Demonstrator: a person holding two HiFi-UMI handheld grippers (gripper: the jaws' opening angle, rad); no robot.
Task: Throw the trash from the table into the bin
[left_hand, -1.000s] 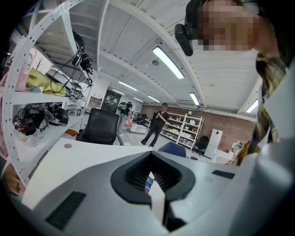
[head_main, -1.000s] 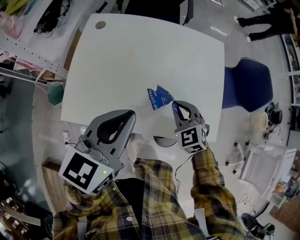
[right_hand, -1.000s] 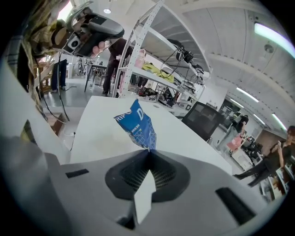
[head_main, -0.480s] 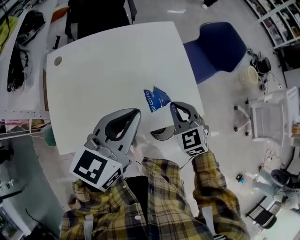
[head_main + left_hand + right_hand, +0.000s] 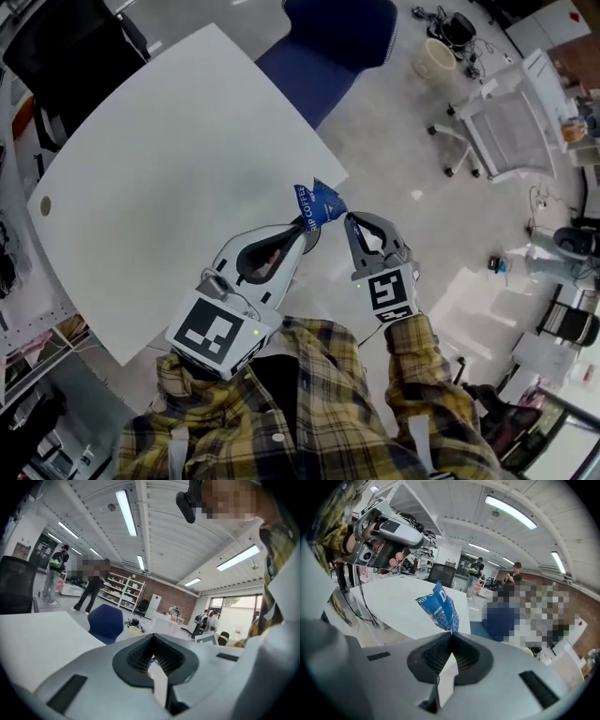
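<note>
A blue drip-coffee packet (image 5: pixel 317 203) hangs in the air past the corner of the white table (image 5: pixel 159 169), over the floor. My right gripper (image 5: pixel 348 218) is shut on the packet's lower corner. In the right gripper view the packet (image 5: pixel 439 608) sticks up from the closed jaw tips (image 5: pixel 451 634). My left gripper (image 5: pixel 306 232) is just left of the packet and close under it, with its jaws shut. In the left gripper view the jaw tips (image 5: pixel 151 638) meet with nothing seen between them. The right gripper view also shows the left gripper (image 5: pixel 389 529) at upper left.
A blue chair (image 5: pixel 328 42) stands beyond the table's far corner. A cream round container (image 5: pixel 437 58) and a white office chair (image 5: pixel 502 117) sit on the grey floor at upper right. Cables and gear (image 5: pixel 572 239) lie at the right edge. People stand far off (image 5: pixel 56 573).
The view has swung right, so the table slid to the left of the picture. Both grippers moved off the table's edge over the floor, and the packet went with the right gripper.
</note>
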